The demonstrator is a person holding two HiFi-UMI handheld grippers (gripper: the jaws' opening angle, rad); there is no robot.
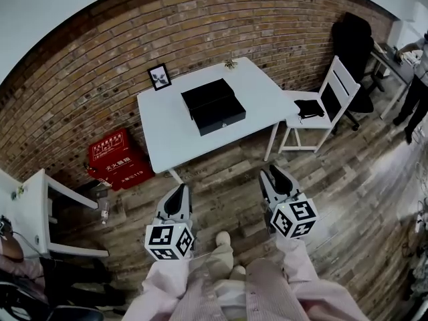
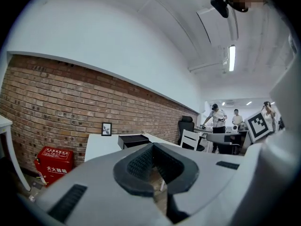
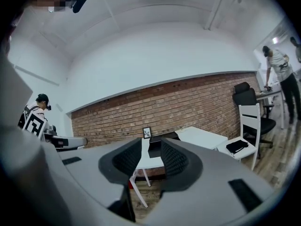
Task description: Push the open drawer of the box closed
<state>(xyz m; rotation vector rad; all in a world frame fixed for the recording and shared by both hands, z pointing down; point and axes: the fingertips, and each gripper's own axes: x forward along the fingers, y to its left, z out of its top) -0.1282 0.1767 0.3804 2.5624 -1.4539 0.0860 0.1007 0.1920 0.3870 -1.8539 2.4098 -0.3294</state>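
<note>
Box (image 1: 207, 93), black, low and rectangular with smooth flat faces, was seen near the middle of a white table (image 1: 167, 136), and its drawer (image 1: 215, 123) was drawn out towards the table's near edge. Both were well apart from the two grippers.

Behind the table a wall (image 1: 100, 65) of rough red-brown brick was shown, with plain white plaster above it. The floor (image 1: 348, 206) was laid with worn wooden planks of mixed grey and brown. The table top was square, matt and carried on thin white legs. To its right a white slatted chair (image 1: 338, 85) was placed, and a flat black pouch (image 1: 309, 108) was laid on its seat. On the floor to the left of the table, against the brick, a red box (image 1: 117, 158) with white print was set.

The left gripper (image 1: 179, 191), of pale grey plastic with dark ribbed pads, was held low over the floor in front of the table; its tips were brought together, with nothing between them. The right gripper (image 1: 274, 177), built alike, was held just beside it; its jaws were spread apart and nothing was gripped.

A small black-framed picture (image 1: 159, 77) was propped on the table's far corner against the brick.
</note>
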